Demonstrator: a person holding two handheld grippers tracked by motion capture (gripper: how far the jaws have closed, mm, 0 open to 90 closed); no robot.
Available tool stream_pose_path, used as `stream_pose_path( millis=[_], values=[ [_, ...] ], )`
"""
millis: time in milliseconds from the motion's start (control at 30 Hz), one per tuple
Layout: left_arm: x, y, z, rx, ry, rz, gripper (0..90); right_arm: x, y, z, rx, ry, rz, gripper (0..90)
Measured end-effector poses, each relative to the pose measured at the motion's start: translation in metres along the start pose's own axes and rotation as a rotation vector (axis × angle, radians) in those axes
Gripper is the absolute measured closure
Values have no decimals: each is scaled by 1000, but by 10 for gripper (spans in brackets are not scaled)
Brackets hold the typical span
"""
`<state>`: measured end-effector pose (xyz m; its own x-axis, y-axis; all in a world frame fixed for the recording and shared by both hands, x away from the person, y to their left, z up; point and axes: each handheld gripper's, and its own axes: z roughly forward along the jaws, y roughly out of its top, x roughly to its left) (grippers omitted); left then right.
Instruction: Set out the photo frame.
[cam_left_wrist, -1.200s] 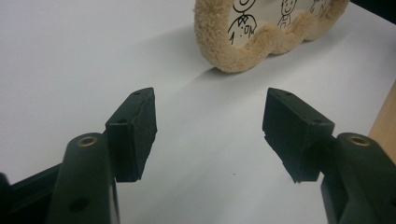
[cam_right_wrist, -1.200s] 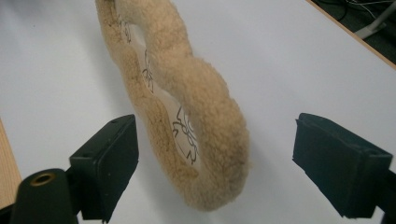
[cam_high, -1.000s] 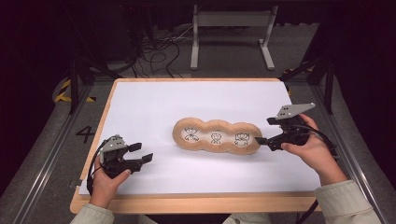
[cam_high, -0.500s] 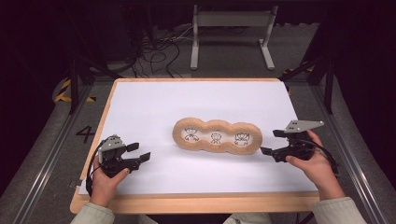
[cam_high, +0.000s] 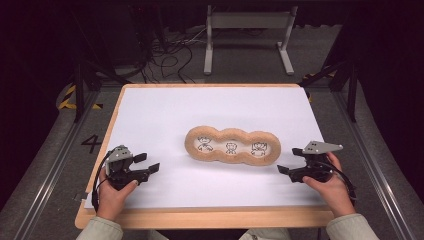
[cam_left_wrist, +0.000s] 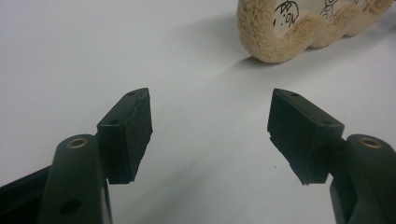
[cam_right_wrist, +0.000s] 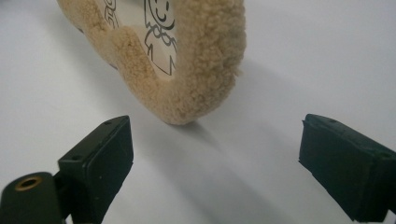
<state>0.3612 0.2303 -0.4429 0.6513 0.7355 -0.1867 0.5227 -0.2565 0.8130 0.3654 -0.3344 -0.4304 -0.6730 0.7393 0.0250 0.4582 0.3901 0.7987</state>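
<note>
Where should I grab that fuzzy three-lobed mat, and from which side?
Take the fuzzy mat by the rounded end lobe nearest the right hand-held gripper, coming in low from its right end. It lies flat, so its raised plush rim is probably the only part jaws can pinch. Those jaws are open, with that lobe just ahead of them.

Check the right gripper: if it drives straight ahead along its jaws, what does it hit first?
Probably the fuzzy tan mat. In the right gripper view its rounded end sits dead ahead between the open jaws of the right gripper, with bare white table between them. Depth is hard to judge, so it may skim the mat's edge.
</note>
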Motion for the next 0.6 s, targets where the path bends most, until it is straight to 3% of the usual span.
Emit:
stream_pose_path(
  millis=[133,300,600],
  values=[
    [0,0,2,2,2,3,317,0,-6,6,-3,8,18,106],
    [-1,0,3,10,-3,-3,310,3,-14,17,51,12,16,119],
    [0,-1,4,18,0,-10,303,3,-16,18,36,-10,32,120]
  ],
)
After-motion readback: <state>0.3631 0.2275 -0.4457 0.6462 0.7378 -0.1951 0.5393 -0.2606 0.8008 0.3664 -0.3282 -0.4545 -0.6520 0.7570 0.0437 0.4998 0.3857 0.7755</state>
